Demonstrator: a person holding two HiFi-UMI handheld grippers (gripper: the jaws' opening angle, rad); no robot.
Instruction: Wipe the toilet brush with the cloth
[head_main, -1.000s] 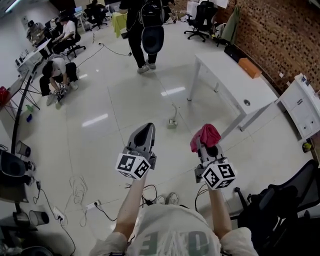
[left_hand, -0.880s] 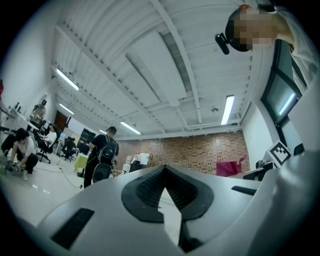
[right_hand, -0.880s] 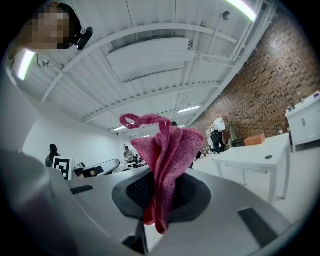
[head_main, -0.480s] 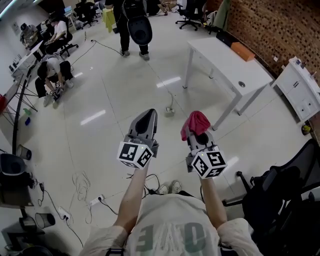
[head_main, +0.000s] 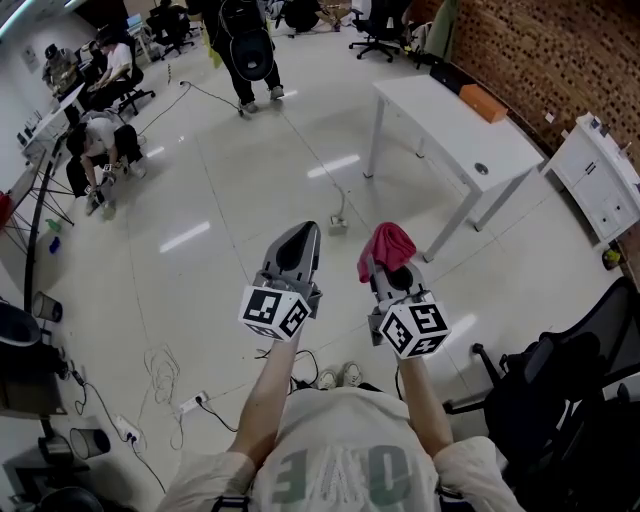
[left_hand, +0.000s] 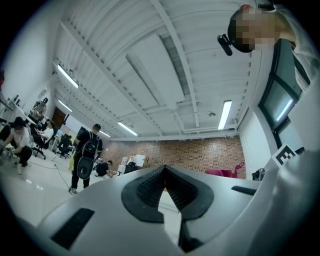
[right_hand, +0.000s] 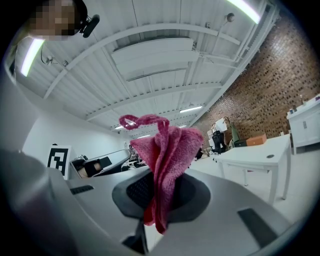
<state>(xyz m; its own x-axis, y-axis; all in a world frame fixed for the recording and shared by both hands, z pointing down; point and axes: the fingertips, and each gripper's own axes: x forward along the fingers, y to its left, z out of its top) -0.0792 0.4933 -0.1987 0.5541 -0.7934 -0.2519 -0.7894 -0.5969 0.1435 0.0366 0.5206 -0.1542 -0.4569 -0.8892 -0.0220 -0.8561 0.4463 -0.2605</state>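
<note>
Pink terry cloth is in the right gripper. The jaws are clamped on its middle, a bunched fold stands up past the fingertips and a short tail hangs below the black pads. In the head view the cloth sits as a crumpled wad right on that gripper's tip and covers the fingertips.

Left gripper – jaws pressed together, ribbed pads meeting at the tip, nothing between them.

Head view:
- Both grippers are held out in front of the person's chest, side by side. They are near each other but apart, and both point forward over the glossy white floor.
- The marker cubes are at the rear ends, left cube and right cube.
- A small floor box with a cable lies just beyond the fingertips, roughly between the two tips.
- A white table stands ahead of the right fingers and off to their right. An orange box sits on its far end, next to the brick wall.
- A person with a backpack stands on the floor far ahead of the left fingers.
- A crouching person is further to their left.
- A black office chair is behind the right gripper, on its right.
- A power strip and loose cables lie on the floor behind and left of the left gripper.
</note>
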